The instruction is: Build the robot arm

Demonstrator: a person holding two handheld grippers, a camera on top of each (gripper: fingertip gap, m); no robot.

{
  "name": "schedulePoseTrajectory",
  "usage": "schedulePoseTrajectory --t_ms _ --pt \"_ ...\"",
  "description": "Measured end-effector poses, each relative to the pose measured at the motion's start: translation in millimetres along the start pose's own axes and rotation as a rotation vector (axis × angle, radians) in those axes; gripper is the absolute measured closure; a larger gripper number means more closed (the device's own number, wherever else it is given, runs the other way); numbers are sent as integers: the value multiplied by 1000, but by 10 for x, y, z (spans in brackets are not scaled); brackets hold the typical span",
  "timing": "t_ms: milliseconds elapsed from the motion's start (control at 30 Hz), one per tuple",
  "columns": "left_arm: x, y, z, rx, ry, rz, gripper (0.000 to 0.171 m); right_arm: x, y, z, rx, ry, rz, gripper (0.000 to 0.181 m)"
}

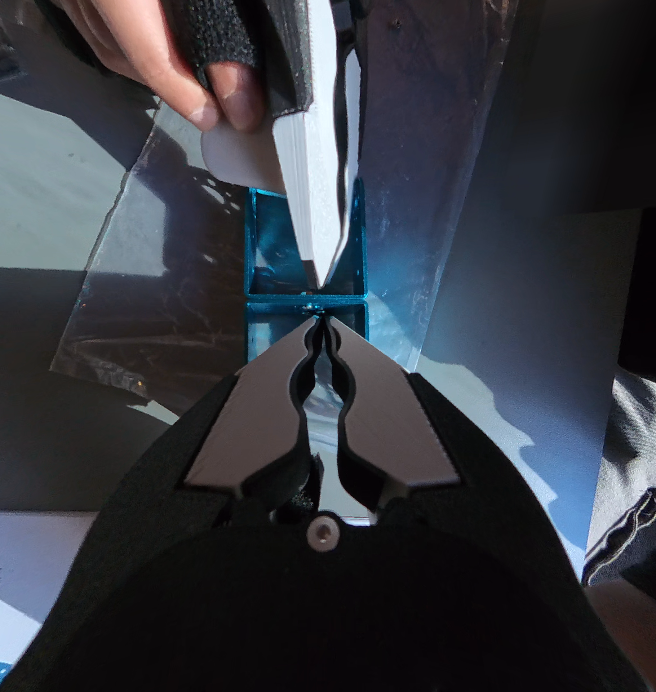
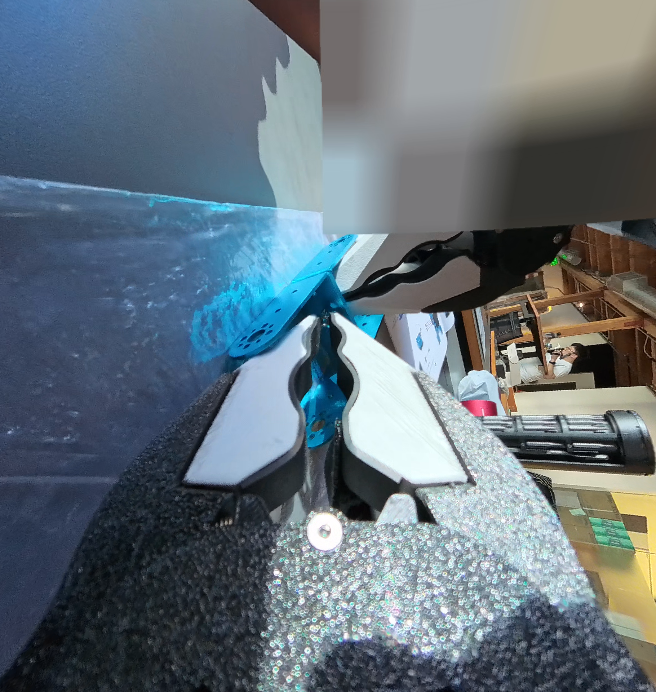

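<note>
Two blue metal U-brackets (image 1: 259,232) sit back to back on a clear plastic sheet (image 1: 131,281), joined at a shared wall with a small silver fastener (image 1: 310,306). My left gripper (image 1: 321,317) is shut, its tips against that wall just below the fastener. My right gripper (image 1: 319,285), held by a hand (image 1: 176,75), reaches into the far bracket from the other side, its tips together at the same wall. In the right wrist view my right gripper (image 2: 324,317) has its tips nearly closed at the blue brackets (image 2: 274,310), and the left gripper (image 2: 351,297) meets them from the upper right.
The plastic sheet lies on a white sheet (image 1: 506,337). A dark garment with a zipper (image 1: 626,524) is at the right. A black ribbed cylinder (image 2: 566,442), a red object (image 2: 482,408) and a person (image 2: 551,363) show beyond the brackets. My two grippers' fingertips are within a few centimetres of each other.
</note>
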State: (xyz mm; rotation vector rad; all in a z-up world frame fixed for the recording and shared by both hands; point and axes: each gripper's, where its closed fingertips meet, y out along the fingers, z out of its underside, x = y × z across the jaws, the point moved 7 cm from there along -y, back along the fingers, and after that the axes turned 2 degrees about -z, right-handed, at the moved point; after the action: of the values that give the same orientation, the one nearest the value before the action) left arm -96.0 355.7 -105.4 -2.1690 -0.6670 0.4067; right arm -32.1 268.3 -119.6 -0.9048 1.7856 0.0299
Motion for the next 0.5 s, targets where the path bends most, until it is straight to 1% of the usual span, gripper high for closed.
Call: schedulePoseTrajectory --t_ms 333,500 --pt "47 4 -2 -39 -12 -4 171 9 21 5 -26 -12 -43 178" --pt "51 20 7 -48 -21 -11 171 11 10 7 -24 -51 -23 177"
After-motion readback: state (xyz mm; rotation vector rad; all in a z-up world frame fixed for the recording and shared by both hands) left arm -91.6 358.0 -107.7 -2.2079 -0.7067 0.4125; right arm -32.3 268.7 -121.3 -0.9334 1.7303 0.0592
